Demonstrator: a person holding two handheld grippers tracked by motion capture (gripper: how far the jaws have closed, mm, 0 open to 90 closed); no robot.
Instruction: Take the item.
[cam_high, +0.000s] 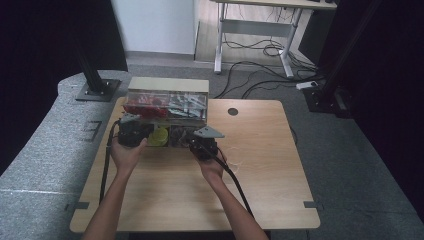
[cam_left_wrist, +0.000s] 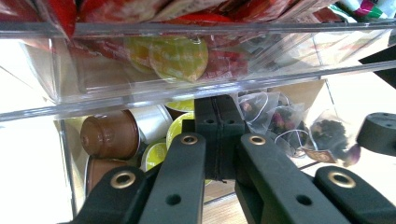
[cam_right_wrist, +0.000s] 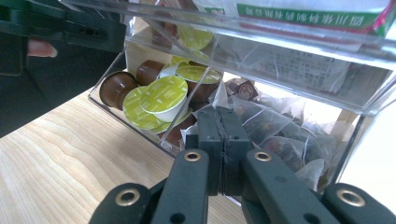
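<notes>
Nearest the lens in both gripper views are our own black jaws, pressed flat together. In the left gripper view, the left gripper (cam_left_wrist: 215, 140) sits at bottom centre, clenched against the front edge of the lower drawer (cam_left_wrist: 140, 100) with nothing visible between the pads. The right gripper (cam_right_wrist: 223, 144) looks the same, clamped at the drawer's front wall. We cannot tell whether either pinches the thin plastic lip or is merely shut against it.

The largest thing before us is the wooden table (cam_high: 250, 190), and on it, in the upper middle of the high view, the clear acrylic drawer organiser (cam_high: 167, 102). Its upper tier (cam_left_wrist: 196, 56) holds red packets. The lower drawer is pulled out toward us. Its left part holds brown and lime-lidded coffee capsules (cam_right_wrist: 163, 95), and its right part holds mesh tea bags (cam_right_wrist: 275, 130) with strings.

We judge the drawer is being slid, both hands (cam_high: 127, 152) working one on each side of its front. The risk from here is uneven pull or push: the drawer may skew and jam in its rails, or the light organiser may slide across the table. Smooth acrylic could also slip from the jaws.
</notes>
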